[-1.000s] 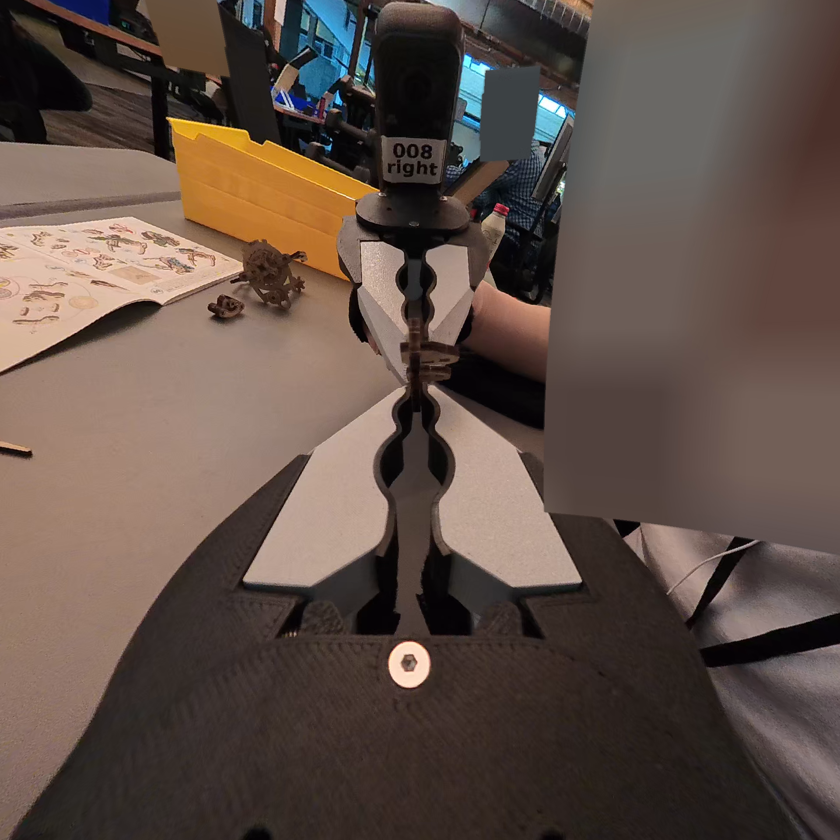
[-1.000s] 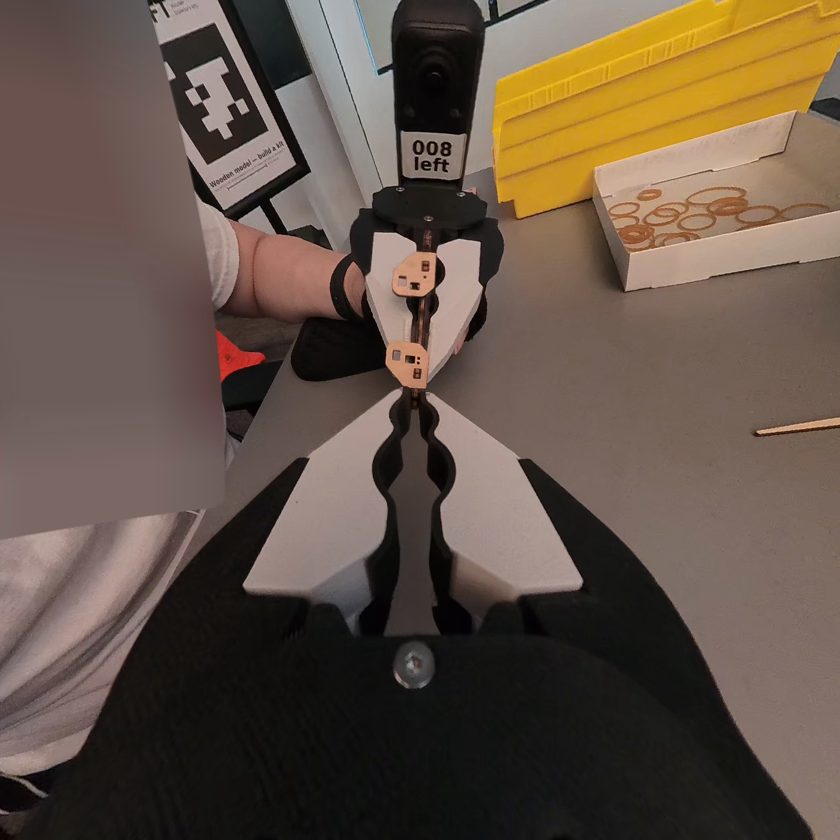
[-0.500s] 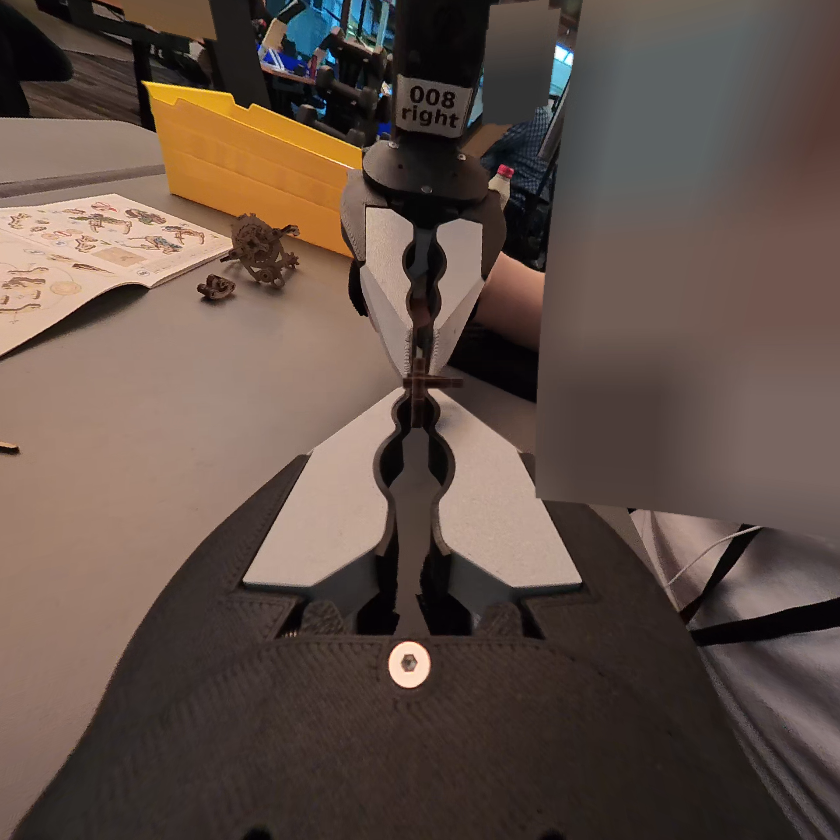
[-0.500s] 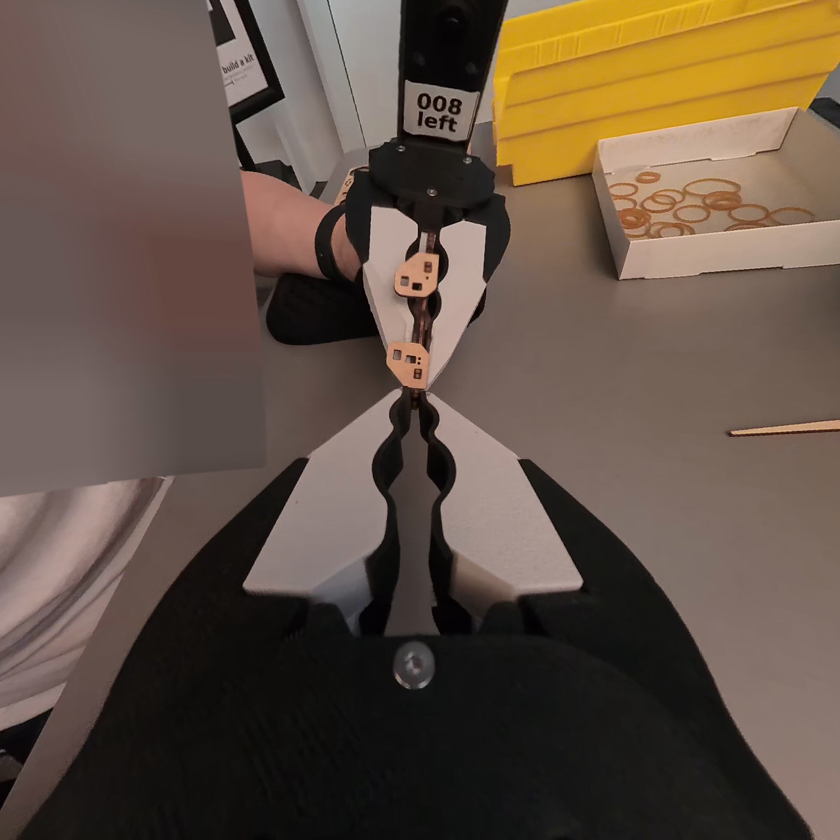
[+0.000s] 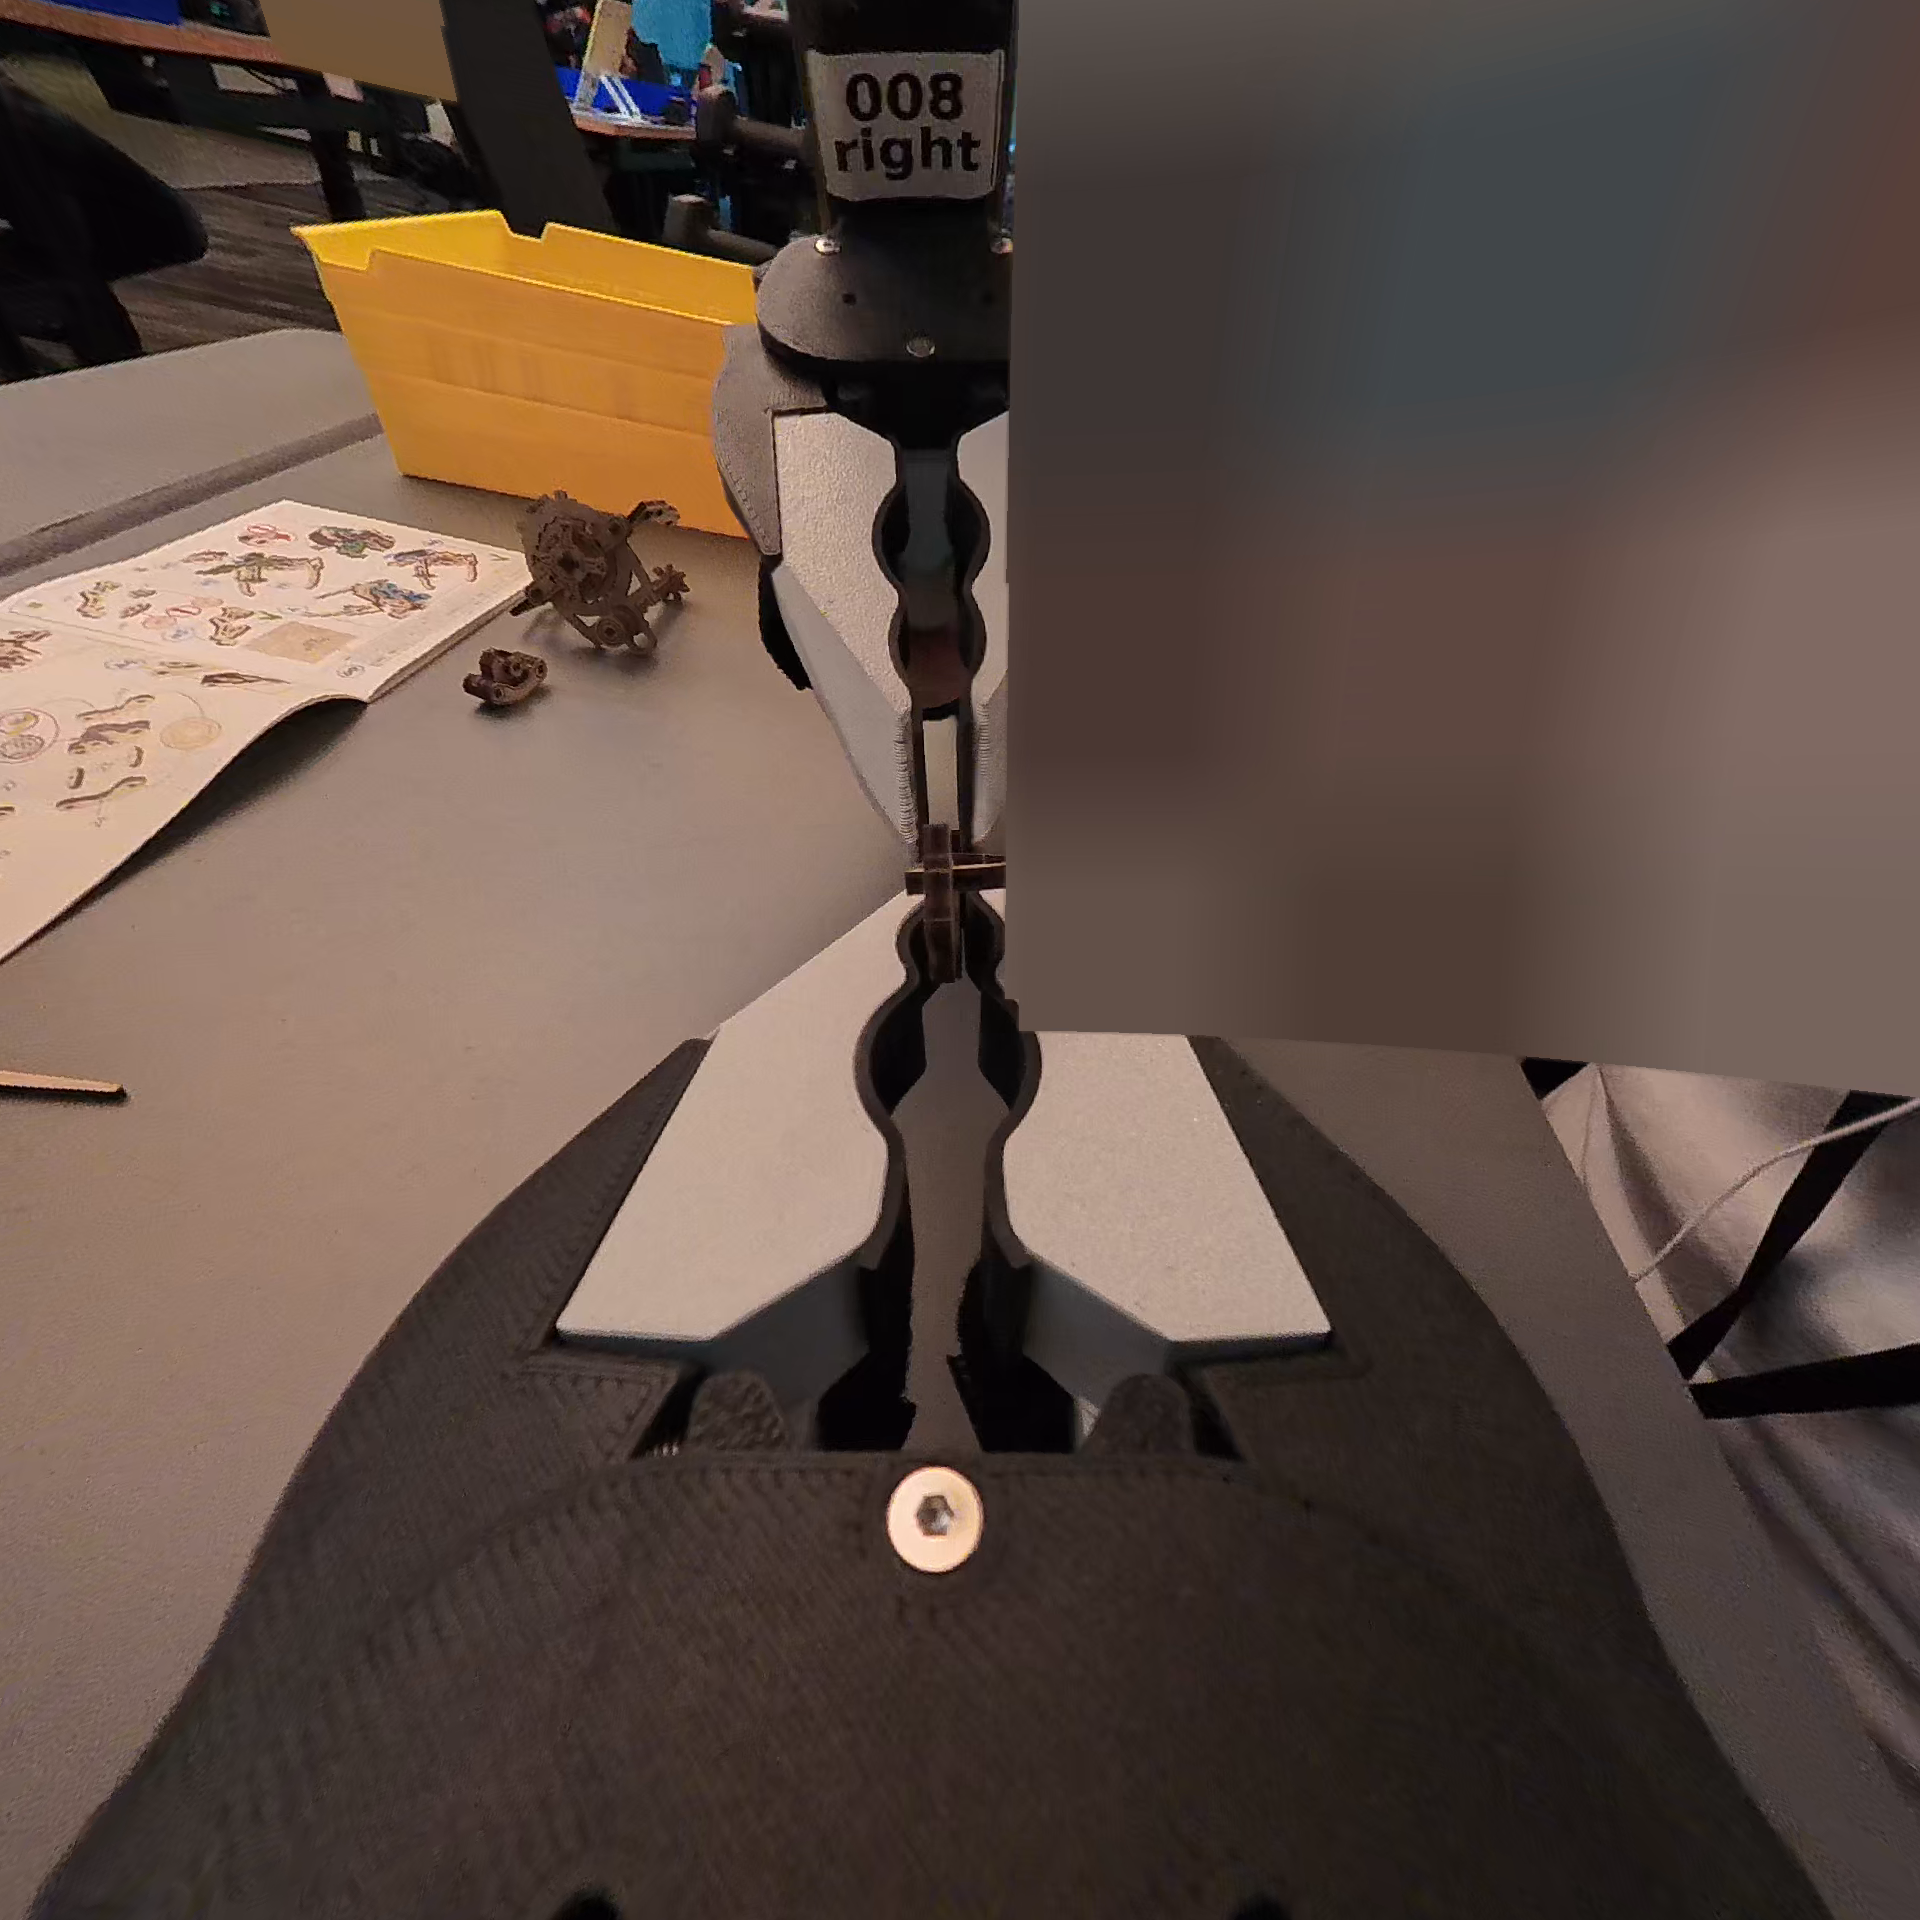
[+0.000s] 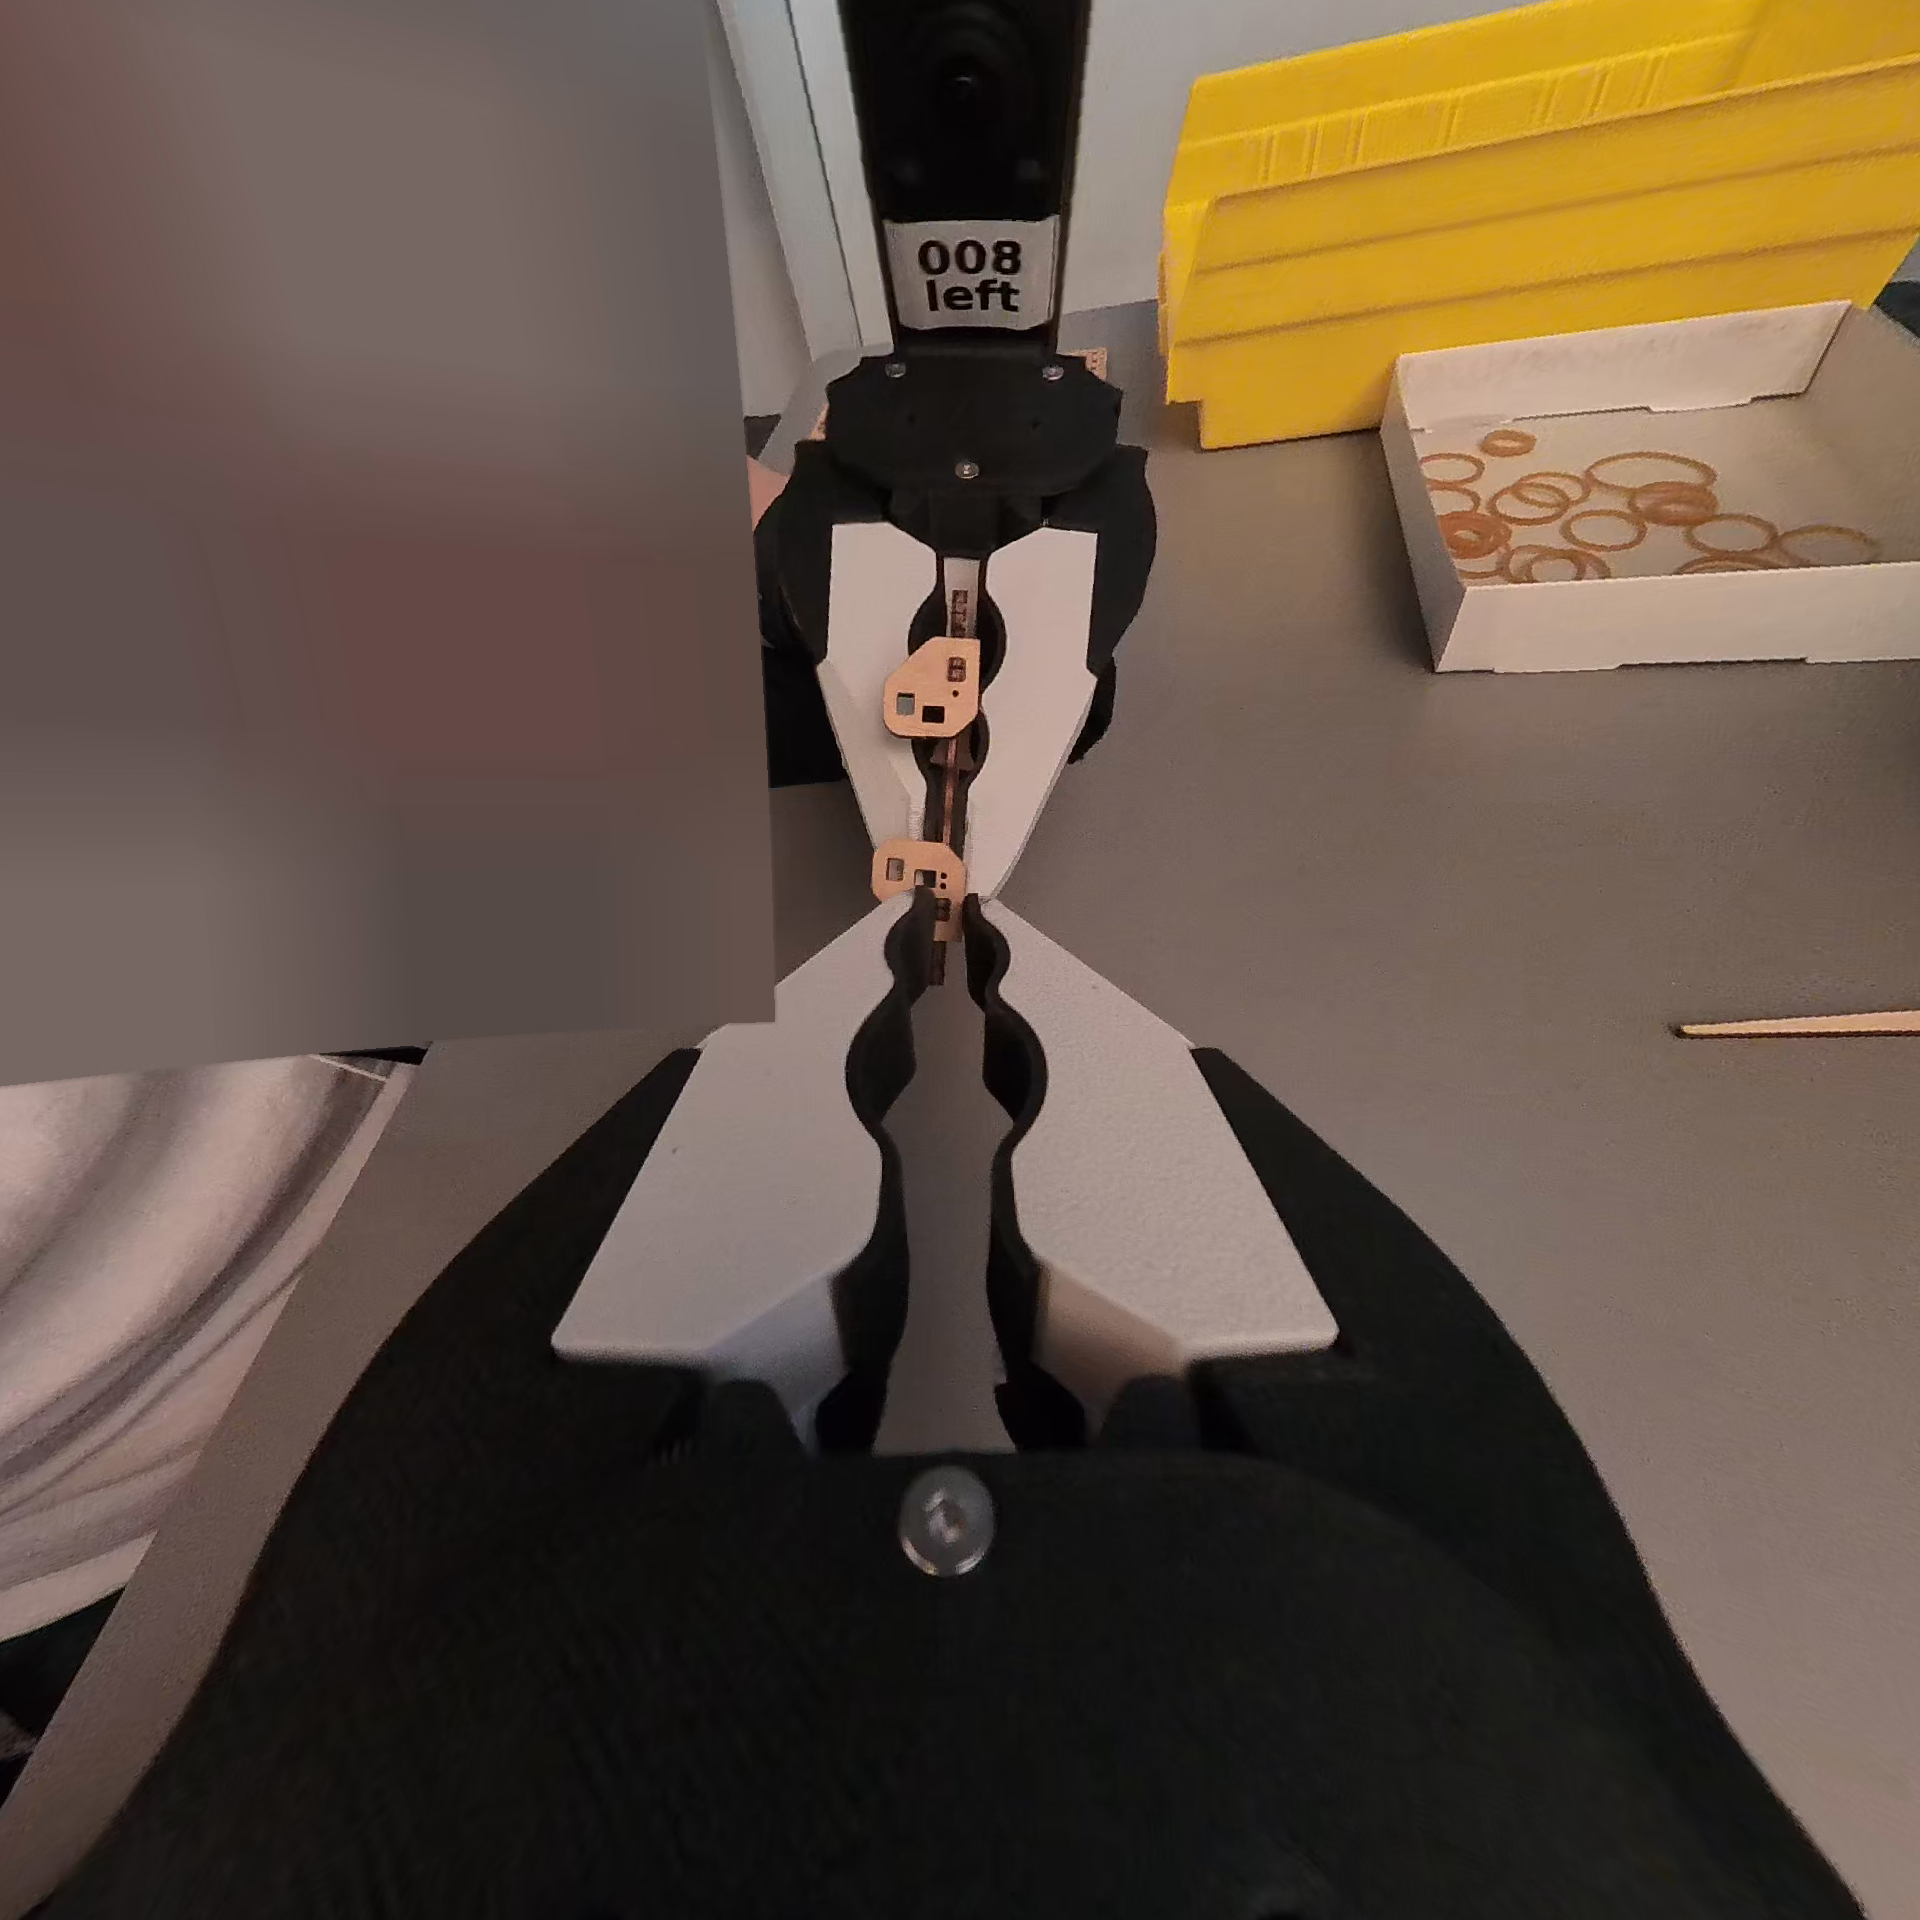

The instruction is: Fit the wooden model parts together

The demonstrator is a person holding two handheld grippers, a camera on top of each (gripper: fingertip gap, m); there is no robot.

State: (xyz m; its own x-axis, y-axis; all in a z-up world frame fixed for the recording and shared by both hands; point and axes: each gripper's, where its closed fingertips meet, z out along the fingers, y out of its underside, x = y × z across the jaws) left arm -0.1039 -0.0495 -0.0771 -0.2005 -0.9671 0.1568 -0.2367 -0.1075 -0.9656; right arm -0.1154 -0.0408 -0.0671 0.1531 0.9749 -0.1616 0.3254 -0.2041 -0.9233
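Note:
My left gripper (image 5: pixel 948 920) is shut on a thin wooden strip (image 6: pixel 943 800) that runs along the gap between its fingers. Two small tan plates with square holes sit across that strip: one halfway up the fingers (image 6: pixel 928 694), one at the tips (image 6: pixel 912 868). My right gripper (image 6: pixel 942 912) faces the left one tip to tip, its jaws closed to a narrow gap on the strip's near end. In the left wrist view the plate at the joint is a small dark cross (image 5: pixel 954 873) between my tips and the right gripper's tips (image 5: pixel 948 831). Both are held above the grey table (image 5: pixel 520 935).
A yellow bin (image 5: pixel 540 343) (image 6: pixel 1507 260) stands at the back. An open instruction booklet (image 5: pixel 208 644), a part-built wooden gear assembly (image 5: pixel 592 582) and a small wooden piece (image 5: pixel 504 675) lie left. A white box of wooden rings (image 6: pixel 1642 540) and a wooden stick (image 6: pixel 1797 1029) lie right. Only a small space, under 4 cm, lies between the two pairs of fingers.
The two grippers have closed in tip to tip. The part in the right gripper has slid onto the strip's end and now sits square at the joint.

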